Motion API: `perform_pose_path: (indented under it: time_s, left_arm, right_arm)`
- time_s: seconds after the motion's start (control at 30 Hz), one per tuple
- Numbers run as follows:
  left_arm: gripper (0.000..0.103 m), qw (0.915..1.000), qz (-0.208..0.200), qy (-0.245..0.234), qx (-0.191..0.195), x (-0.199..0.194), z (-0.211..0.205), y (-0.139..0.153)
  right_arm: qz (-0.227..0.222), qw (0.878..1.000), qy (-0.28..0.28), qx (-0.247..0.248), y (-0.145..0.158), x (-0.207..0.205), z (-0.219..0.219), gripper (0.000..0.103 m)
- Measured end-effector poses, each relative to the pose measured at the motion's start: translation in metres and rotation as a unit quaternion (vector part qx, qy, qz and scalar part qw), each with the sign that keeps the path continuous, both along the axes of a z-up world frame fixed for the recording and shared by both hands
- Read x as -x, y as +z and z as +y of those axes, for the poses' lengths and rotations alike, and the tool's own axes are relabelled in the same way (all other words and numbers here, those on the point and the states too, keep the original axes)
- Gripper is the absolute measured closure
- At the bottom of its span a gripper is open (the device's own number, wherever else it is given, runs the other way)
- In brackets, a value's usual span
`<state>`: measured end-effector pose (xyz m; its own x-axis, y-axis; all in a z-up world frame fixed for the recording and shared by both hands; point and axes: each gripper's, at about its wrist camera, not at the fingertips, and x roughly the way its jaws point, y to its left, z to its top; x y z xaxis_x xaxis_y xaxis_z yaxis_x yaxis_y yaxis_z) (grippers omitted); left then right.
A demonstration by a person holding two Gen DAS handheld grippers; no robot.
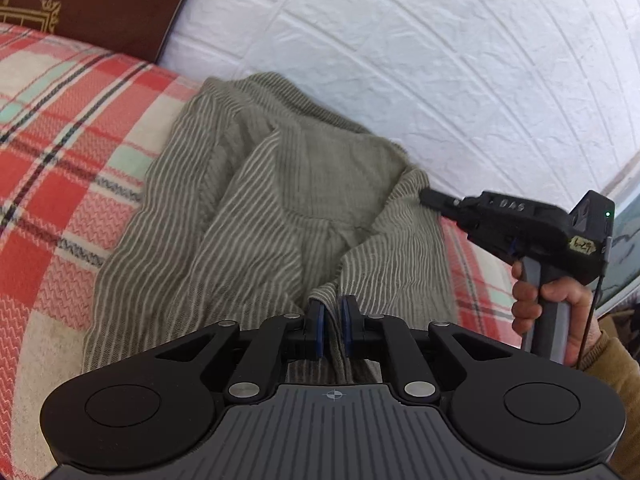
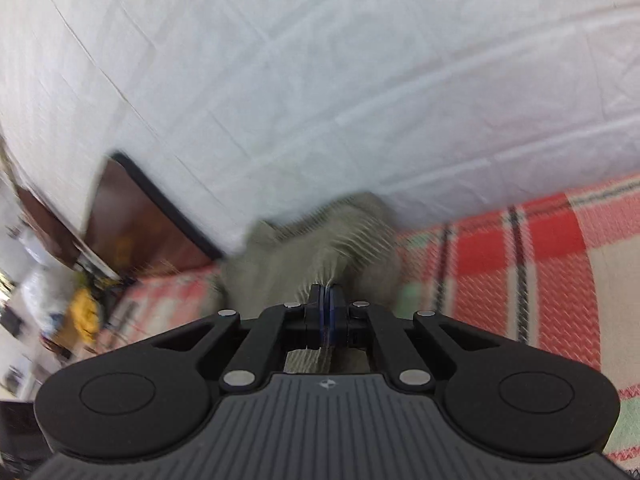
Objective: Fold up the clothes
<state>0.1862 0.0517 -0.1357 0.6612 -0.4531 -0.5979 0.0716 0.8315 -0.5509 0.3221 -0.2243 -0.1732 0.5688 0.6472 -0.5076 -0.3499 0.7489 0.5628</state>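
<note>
The grey striped garment [image 1: 256,208] lies bunched on the plaid blanket [image 1: 60,152], close against the white wall [image 1: 400,48]. The left tongs [image 1: 333,326] are clenched on a fold at the garment's near edge; the right tongs [image 1: 426,197] pinch its edge on the far right side, seen clamped on cloth in the right wrist view [image 2: 327,312]. Both bites look shallow, so a quick pull could slip an edge free, and the bunched middle may fold in crooked.
</note>
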Motion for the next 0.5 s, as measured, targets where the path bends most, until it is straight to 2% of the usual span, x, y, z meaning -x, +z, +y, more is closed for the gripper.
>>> perform_pose_path:
  time_s: [0.03, 0.1, 0.13, 0.17, 0.23, 0.3, 0.37, 0.47, 0.5]
  left_arm:
    - [0.092, 1.0000, 0.002, -0.002, -0.001, -0.001, 0.001, -0.002]
    - [0.091, 1.0000, 0.000, -0.007, -0.001, -0.001, 0.002, -0.002]
    - [0.083, 1.0000, -0.002, -0.010, 0.000, -0.001, 0.002, -0.001]
    - [0.064, 0.9999, -0.003, -0.009, 0.003, 0.000, 0.004, 0.000]
    - [0.055, 0.9999, -0.004, -0.002, 0.014, 0.001, 0.009, 0.004]
    - [0.055, 0.9998, -0.010, 0.010, 0.016, 0.003, 0.014, 0.008]
    - [0.056, 0.9997, -0.012, 0.022, -0.001, 0.002, 0.017, 0.010]
    - [0.059, 0.9997, -0.001, 0.024, -0.006, 0.002, 0.020, 0.008]
    - [0.059, 0.9997, -0.004, 0.024, -0.003, 0.005, 0.021, 0.011]
  right_arm:
    - [0.003, 1.000, -0.003, 0.013, -0.007, -0.001, 0.002, 0.100]
    - [0.001, 1.000, -0.007, 0.006, -0.013, 0.001, 0.000, 0.100]
    - [0.002, 1.000, -0.010, 0.002, -0.014, 0.001, -0.001, 0.100]
    - [0.001, 1.000, -0.014, 0.001, -0.012, 0.002, -0.003, 0.100]
    - [-0.004, 1.000, -0.022, 0.002, -0.006, 0.003, -0.005, 0.100]
    - [-0.008, 0.999, -0.037, 0.012, -0.001, 0.007, -0.008, 0.100]
    - [0.002, 0.998, -0.051, 0.027, -0.001, 0.004, -0.007, 0.100]
    - [0.012, 0.998, -0.064, 0.026, -0.001, 0.008, -0.009, 0.095]
    - [0.011, 0.997, -0.068, 0.021, 0.002, 0.011, -0.010, 0.088]
